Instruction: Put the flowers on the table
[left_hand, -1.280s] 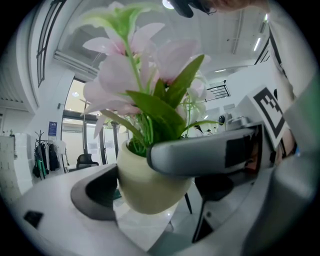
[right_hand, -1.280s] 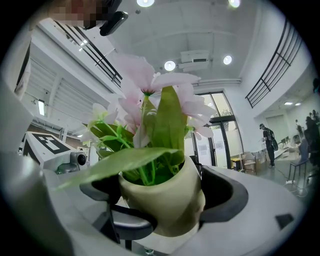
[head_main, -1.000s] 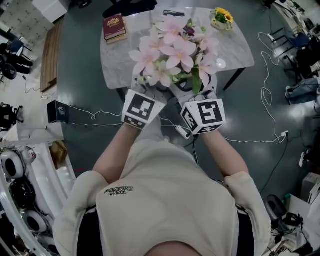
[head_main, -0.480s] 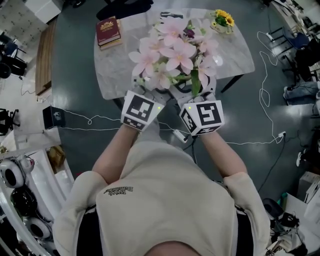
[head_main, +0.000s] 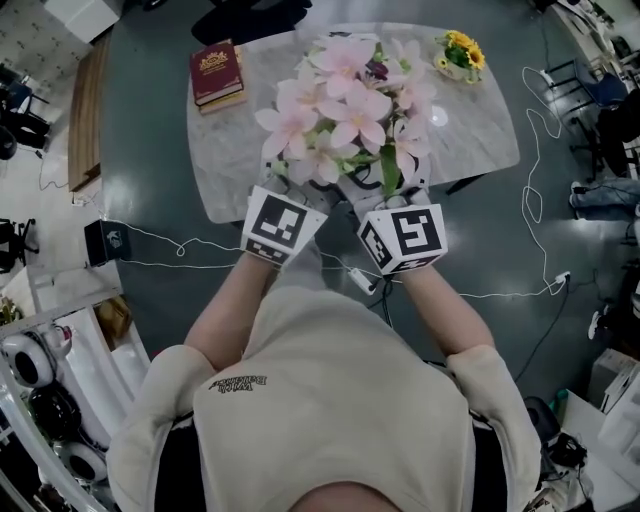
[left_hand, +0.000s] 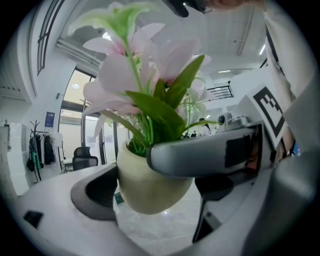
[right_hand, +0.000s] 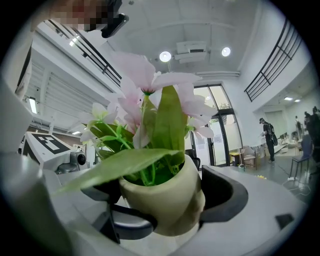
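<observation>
A bunch of pink flowers (head_main: 345, 105) with green leaves stands in a round cream pot (left_hand: 150, 187). Both grippers hold that pot from opposite sides. In the head view my left gripper (head_main: 298, 192) and right gripper (head_main: 388, 198) sit under the blooms, which hide the pot and the fingertips. The left gripper (left_hand: 145, 180) is shut on the pot (right_hand: 172, 202), with one jaw on each side of it. My right gripper (right_hand: 170, 210) grips it the same way. The flowers hang over the near part of the white marble table (head_main: 232, 150).
A red book (head_main: 216, 72) lies at the table's far left corner. A small pot of yellow flowers (head_main: 460, 52) stands at its far right. White cables (head_main: 190, 240) run across the dark floor in front of the table. Shelving and equipment line the left side.
The table has come nearer in the head view. The flowers, still held by both grippers, now sit farther in over its near edge.
</observation>
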